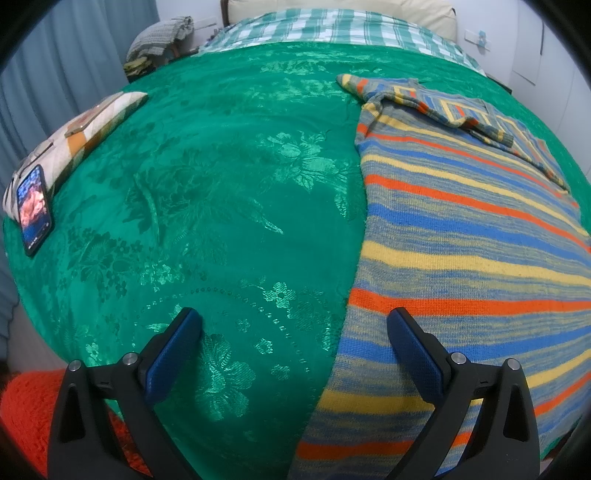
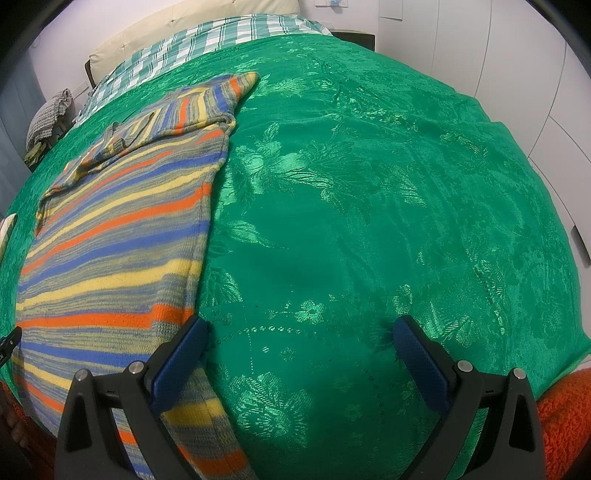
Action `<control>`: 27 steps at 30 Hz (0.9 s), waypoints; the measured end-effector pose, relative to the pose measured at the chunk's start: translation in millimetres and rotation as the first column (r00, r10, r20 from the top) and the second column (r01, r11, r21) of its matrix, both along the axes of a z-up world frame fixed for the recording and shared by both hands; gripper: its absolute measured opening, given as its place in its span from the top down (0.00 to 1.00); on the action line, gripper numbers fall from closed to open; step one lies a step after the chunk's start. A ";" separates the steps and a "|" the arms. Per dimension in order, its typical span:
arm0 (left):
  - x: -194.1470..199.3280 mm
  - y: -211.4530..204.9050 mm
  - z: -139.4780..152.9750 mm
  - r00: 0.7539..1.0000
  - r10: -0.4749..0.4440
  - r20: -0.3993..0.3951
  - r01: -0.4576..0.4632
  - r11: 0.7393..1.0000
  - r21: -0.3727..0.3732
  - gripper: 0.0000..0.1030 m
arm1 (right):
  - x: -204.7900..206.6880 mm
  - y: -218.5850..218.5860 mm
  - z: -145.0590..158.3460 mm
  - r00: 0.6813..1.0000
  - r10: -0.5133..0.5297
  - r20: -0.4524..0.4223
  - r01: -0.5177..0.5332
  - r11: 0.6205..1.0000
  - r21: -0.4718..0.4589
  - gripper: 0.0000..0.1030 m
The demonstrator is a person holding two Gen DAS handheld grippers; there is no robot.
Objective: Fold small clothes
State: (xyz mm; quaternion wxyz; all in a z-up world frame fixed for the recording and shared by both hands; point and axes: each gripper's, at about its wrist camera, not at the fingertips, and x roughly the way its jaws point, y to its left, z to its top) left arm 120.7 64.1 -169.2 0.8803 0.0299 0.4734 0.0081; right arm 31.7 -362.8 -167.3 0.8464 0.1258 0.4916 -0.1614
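- Across both frames, the green floral bedspread fills the view, with a checked sheet along the top edge.
- The striped knit sweater lies flat on it, its long axis running from the bottom edge up toward the top of the frame; it fills the right half of the left wrist view and the left half of the right wrist view, sleeves folded across at its far end.
- The left gripper hangs with fingers spread wide and empty, straddling the sweater's side edge, its right finger over the hem end.
- The right gripper is likewise spread and empty, left finger at the opposite side edge; the hem seems equally near both.
- A phone leans on a patterned cushion at left.
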 end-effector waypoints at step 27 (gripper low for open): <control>-47.8 -15.3 14.3 0.888 -0.290 -0.357 0.164 0.925 -0.342 0.97 | -11.9 16.5 20.2 0.845 0.482 -0.231 -0.345 0.822 0.453 0.94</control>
